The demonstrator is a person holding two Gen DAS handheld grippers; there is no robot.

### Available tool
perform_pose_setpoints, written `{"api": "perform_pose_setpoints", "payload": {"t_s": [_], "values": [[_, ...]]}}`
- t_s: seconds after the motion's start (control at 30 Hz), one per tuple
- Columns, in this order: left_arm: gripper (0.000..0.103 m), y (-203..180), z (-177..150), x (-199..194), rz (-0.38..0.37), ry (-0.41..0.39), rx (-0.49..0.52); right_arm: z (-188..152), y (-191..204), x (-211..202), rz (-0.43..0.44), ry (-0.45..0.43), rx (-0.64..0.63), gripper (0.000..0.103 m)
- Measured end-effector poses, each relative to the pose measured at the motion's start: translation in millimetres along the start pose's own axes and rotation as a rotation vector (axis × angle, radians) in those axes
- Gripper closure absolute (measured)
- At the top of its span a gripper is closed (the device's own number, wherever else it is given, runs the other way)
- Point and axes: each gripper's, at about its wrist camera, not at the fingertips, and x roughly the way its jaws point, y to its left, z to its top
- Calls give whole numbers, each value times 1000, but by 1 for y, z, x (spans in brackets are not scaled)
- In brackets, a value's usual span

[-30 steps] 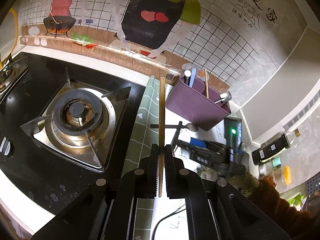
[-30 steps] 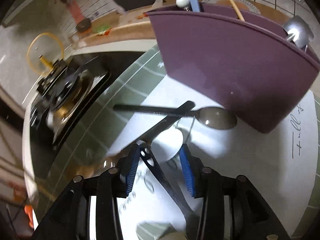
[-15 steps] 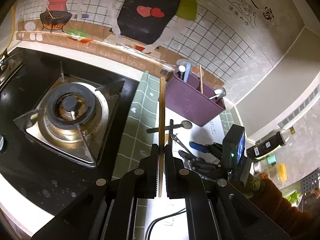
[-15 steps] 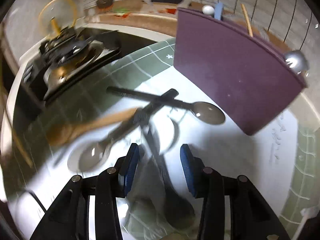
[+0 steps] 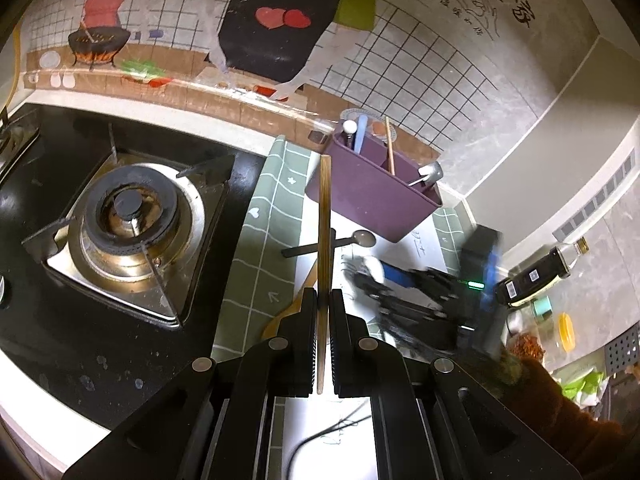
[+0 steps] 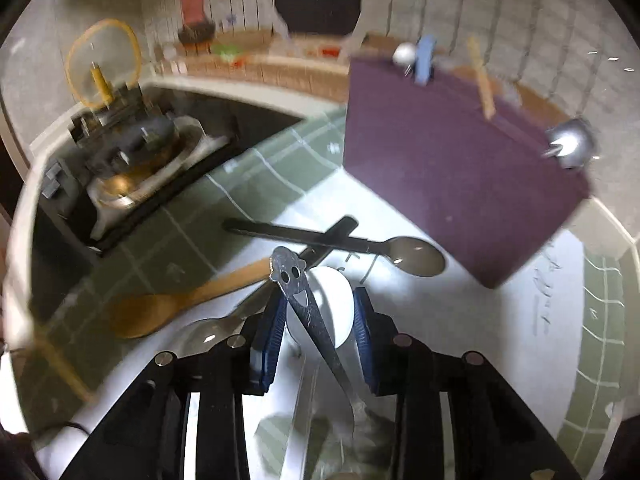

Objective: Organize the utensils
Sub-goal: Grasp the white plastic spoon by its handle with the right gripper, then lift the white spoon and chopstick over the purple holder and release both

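My left gripper [image 5: 324, 300] is shut on a wooden chopstick [image 5: 323, 232] that points up toward the purple utensil holder [image 5: 372, 192]. The holder has several utensils standing in it. My right gripper [image 6: 320, 308] shows in the left wrist view [image 5: 360, 276], blurred. Its blue pads [image 6: 272, 320] are apart, and a metal utensil with a skull-shaped handle end [image 6: 288, 272] lies tilted between them, raised off the mat. Whether the pads pinch it is unclear. On the mat lie a black-handled spoon [image 6: 416, 256], a wooden spoon [image 6: 160, 308] and a metal spoon [image 6: 208, 332].
A gas stove [image 5: 128, 220] sits left of the green checked mat [image 5: 276, 208]. A white sheet [image 6: 520, 320] covers the mat under the utensils. A dark bottle [image 5: 536, 276] and jars stand at the right. A tiled wall [image 5: 400, 60] is behind the holder.
My right gripper pulled back and up from the holder, with the skull-handled utensil rising between its pads. My left gripper lifted and drew back slightly, still holding the chopstick.
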Motion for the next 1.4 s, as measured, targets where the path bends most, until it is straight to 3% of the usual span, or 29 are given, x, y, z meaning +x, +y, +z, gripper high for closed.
{"api": "perform_pose_setpoints", "payload": {"t_s": [0.2,0.4,0.5,0.63,0.9,1.2,1.3,1.4], "values": [[97,-28,16,-2,-50,-32,53,2,-11,-94,23,-183,61,73],[97,-74,47,-8,-118,-73,164,22,-25,-158,8,-288,94,73],[97,-101,80,-17,-146,-120,225,40,-40,-185,-28,-361,104,73],[97,-125,124,-27,-145,-205,270,77,-66,-221,-86,-535,113,72],[97,-138,196,35,-72,-198,275,112,-131,-171,-84,-635,273,72],[97,-114,221,122,-24,-98,233,132,-145,-83,-107,-579,288,72],[97,-106,221,143,-45,-68,204,131,-145,-66,-120,-558,274,71],[89,-98,216,163,-149,13,181,125,-146,-57,-82,-493,278,70]]}}
